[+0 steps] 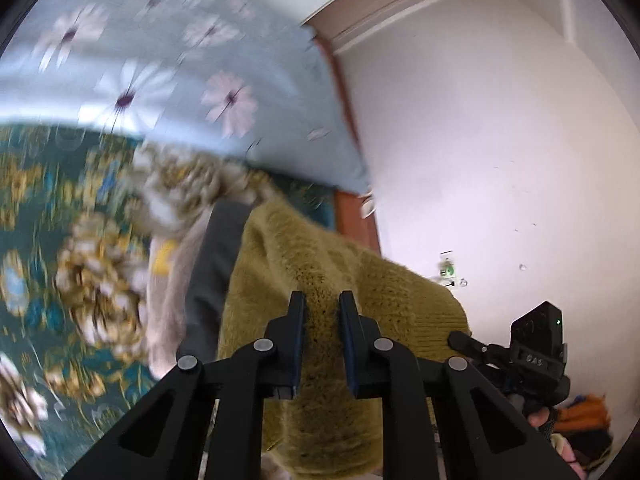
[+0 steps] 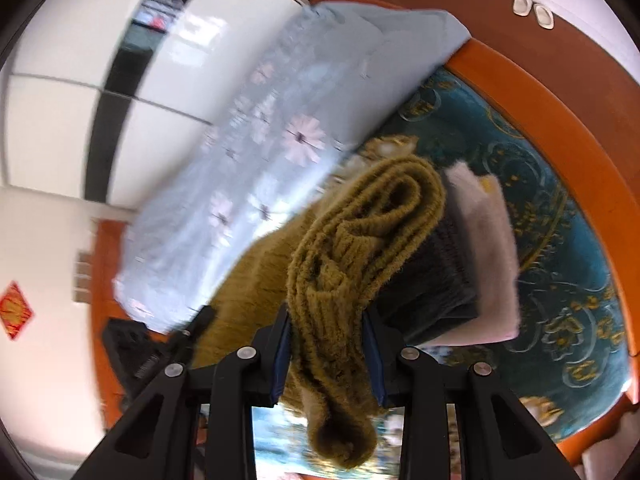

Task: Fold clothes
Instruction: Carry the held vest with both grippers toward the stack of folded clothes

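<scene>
Bedding fills the far left of the left claw's view: a dark green bedspread [image 1: 36, 216] patterned with gold and white flowers, and beyond it a pale blue quilt [image 1: 192, 60] printed with white and pink daisies, both blurred. Nearer the left claw [image 1: 322, 300], just to its left, lie a folded pale pink fleece garment [image 1: 168, 280] and a folded dark grey knit garment [image 1: 216, 264], side by side. The left claw itself is clenched on a fuzzy olive-green knitted sweater [image 1: 320, 264], a fold of the knit pinched between its blue-lined black fingers [image 1: 297, 320]; the sweater spreads ahead of and beneath the claw. To the right of it the other tool's black body shows against a white wall [image 1: 480, 140], its tip meeting the sweater's ribbed hem.

Seen from the right claw, white wardrobe doors [image 2: 60, 80] stand far left, then the same daisy quilt, bundled ahead and to the left. The right claw [image 2: 326, 320] grasps a thick bunched roll of the olive sweater, which fills the gap between its fingers and hangs down below them. Just right of the claw, the grey and pink folded garments lie stacked edge to edge on the green bedspread, and an orange wooden bed frame [image 2: 580, 128] curves round the far right.
</scene>
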`<state>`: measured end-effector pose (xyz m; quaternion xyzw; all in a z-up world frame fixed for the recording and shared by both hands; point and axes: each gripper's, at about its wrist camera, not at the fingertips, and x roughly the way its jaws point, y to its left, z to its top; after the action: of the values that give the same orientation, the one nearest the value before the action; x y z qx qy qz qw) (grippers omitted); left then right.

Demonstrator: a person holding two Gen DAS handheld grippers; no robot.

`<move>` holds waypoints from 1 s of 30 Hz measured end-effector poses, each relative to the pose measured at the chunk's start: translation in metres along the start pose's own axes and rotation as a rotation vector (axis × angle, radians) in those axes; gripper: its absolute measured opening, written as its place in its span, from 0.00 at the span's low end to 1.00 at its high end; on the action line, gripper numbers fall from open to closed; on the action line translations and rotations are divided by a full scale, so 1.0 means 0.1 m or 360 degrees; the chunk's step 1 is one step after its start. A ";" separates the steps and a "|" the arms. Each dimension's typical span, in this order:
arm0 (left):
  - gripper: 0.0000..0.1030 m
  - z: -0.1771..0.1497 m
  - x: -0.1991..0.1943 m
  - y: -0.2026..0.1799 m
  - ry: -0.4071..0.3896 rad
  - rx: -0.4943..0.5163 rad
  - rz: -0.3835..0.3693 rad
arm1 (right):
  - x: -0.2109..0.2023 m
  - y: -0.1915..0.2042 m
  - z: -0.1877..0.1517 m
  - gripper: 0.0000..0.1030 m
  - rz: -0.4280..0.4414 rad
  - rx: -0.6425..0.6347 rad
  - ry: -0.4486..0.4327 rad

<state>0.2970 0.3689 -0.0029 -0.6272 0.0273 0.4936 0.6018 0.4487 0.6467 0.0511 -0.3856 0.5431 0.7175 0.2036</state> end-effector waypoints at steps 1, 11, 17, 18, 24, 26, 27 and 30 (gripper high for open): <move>0.17 -0.05 0.04 0.07 0.0013 -0.0028 0.0011 | 0.05 -0.07 0.00 0.34 -0.0020 0.0017 0.0015; 0.50 -0.53 0.19 0.64 0.0120 -0.0283 0.0057 | 0.13 -0.70 0.21 0.33 -0.0083 0.0171 0.0035; 0.63 -0.77 0.39 0.83 0.0210 -0.0465 -0.0083 | 0.30 -1.01 0.27 0.34 -0.0117 0.0292 0.0112; 0.66 -0.80 0.41 0.87 0.0208 -0.0507 -0.0106 | 0.32 -1.04 0.29 0.34 -0.0113 0.0297 0.0123; 0.69 -0.98 0.44 0.93 0.0193 -0.0663 -0.0240 | 0.38 -1.13 0.38 0.34 -0.0091 0.0301 0.0167; 0.71 -1.02 0.48 0.94 0.0190 -0.0697 -0.0272 | 0.40 -1.17 0.40 0.34 -0.0087 0.0305 0.0182; 0.73 -1.05 0.52 0.93 0.0194 -0.0713 -0.0283 | 0.41 -1.18 0.41 0.34 -0.0085 0.0307 0.0189; 0.72 -1.09 0.60 0.84 0.0193 -0.0701 -0.0282 | 0.42 -1.19 0.42 0.34 -0.0079 0.0299 0.0203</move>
<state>0.3387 0.2941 -0.1267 -0.7719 -0.1000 0.3943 0.4886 0.4931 0.7200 -0.0503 -0.4229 0.6102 0.6322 0.2216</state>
